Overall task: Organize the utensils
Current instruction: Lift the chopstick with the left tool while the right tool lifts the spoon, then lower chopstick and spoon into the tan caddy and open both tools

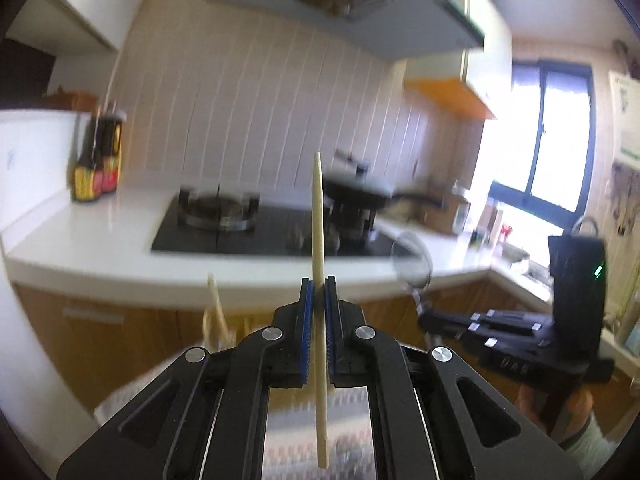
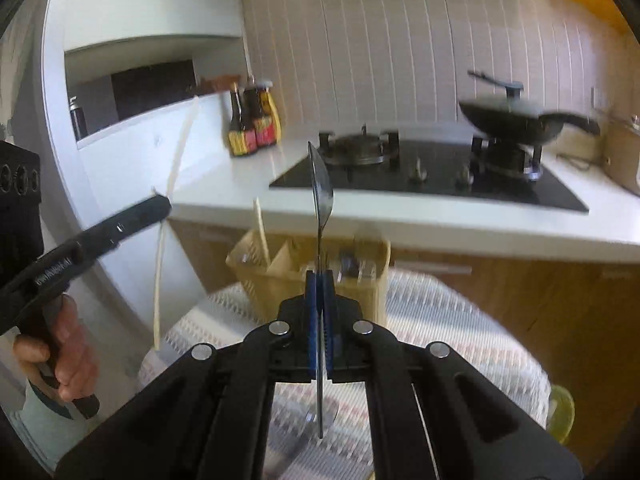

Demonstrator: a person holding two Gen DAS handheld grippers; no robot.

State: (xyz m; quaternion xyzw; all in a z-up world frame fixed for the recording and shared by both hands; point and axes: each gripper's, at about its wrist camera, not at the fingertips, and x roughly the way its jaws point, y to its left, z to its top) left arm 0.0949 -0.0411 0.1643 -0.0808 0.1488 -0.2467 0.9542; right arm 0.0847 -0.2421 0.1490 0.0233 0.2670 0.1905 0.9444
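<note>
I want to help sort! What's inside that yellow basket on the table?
The yellow basket has dividers. One pale chopstick stands in its left compartment. Something dark and blurry sits in the right one. The right gripper and its spoon hide the middle.

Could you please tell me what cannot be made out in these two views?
- Basket contents: right wrist view, blurred and hidden behind the right gripper and its spoon.
- Bottle labels: left wrist view, motion blur.
- Chopstick grip point: left wrist view, covered by the left gripper pads.
</note>
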